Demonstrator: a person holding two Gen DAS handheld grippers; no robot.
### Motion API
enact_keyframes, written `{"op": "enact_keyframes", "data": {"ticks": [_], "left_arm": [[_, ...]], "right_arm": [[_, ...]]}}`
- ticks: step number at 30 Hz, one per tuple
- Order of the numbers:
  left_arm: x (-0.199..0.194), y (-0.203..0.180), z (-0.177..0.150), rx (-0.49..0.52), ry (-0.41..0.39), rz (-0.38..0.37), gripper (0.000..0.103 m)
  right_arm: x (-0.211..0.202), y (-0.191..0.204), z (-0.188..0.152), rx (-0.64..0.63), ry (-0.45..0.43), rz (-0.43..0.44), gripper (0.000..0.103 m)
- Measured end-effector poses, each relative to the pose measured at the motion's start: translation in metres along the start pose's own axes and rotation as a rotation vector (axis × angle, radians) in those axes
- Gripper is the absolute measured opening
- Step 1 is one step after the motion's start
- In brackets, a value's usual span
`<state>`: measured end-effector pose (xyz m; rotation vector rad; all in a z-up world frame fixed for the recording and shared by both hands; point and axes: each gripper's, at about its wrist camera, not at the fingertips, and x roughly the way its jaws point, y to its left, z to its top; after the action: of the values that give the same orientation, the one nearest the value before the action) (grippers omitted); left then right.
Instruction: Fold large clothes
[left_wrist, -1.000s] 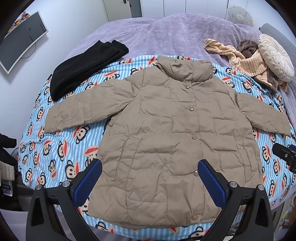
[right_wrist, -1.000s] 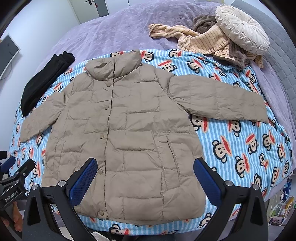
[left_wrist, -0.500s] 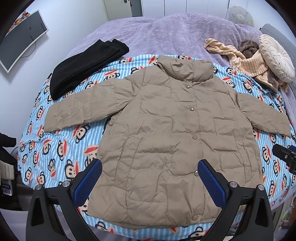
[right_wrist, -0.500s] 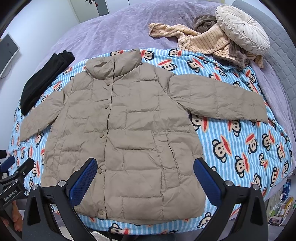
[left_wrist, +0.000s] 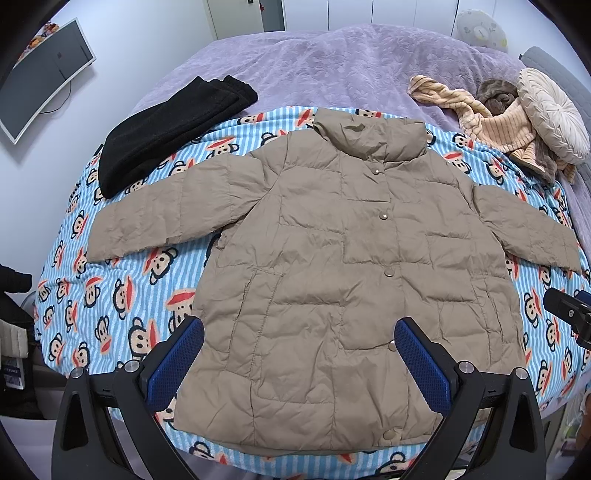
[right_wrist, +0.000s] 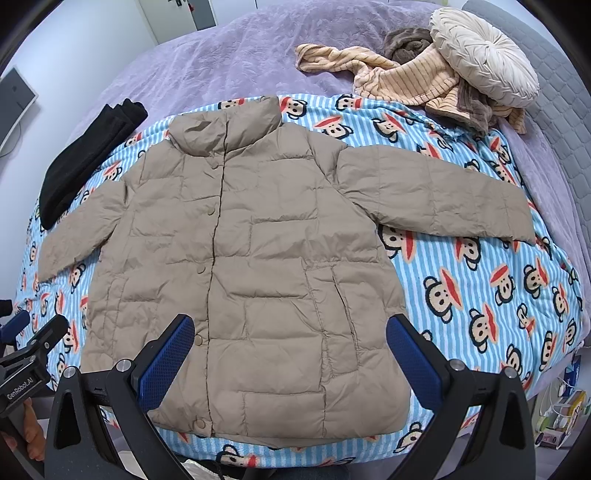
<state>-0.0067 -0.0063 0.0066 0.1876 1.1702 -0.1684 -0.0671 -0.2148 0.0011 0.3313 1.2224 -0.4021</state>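
A tan quilted puffer jacket (left_wrist: 332, 266) (right_wrist: 251, 266) lies flat and buttoned on a blue striped monkey-print blanket (left_wrist: 110, 302) (right_wrist: 480, 295), collar away from me, both sleeves spread out to the sides. My left gripper (left_wrist: 297, 363) hovers open above the jacket's hem, its blue pads wide apart and holding nothing. My right gripper (right_wrist: 290, 363) also hangs open over the hem, empty. In the right wrist view the left gripper's black body (right_wrist: 26, 354) shows at the lower left edge.
A folded black garment (left_wrist: 166, 125) (right_wrist: 85, 155) rests at the blanket's far left corner. A peach striped garment (left_wrist: 491, 122) (right_wrist: 399, 77), a brown one and a round cream cushion (left_wrist: 550, 114) (right_wrist: 484, 55) sit at the far right on the purple bedspread (left_wrist: 332, 62). A monitor (left_wrist: 40, 70) stands left.
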Motion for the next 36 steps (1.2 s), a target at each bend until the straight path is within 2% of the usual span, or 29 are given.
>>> {"op": "enact_keyframes", "data": {"ticks": [36], "left_arm": [[0.0001, 0.0003, 0.0016, -0.001, 0.003, -0.002, 0.103]], "right_arm": [[0.0024, 0.0025, -0.0008, 0.002, 0.005, -0.004, 0.103]]}}
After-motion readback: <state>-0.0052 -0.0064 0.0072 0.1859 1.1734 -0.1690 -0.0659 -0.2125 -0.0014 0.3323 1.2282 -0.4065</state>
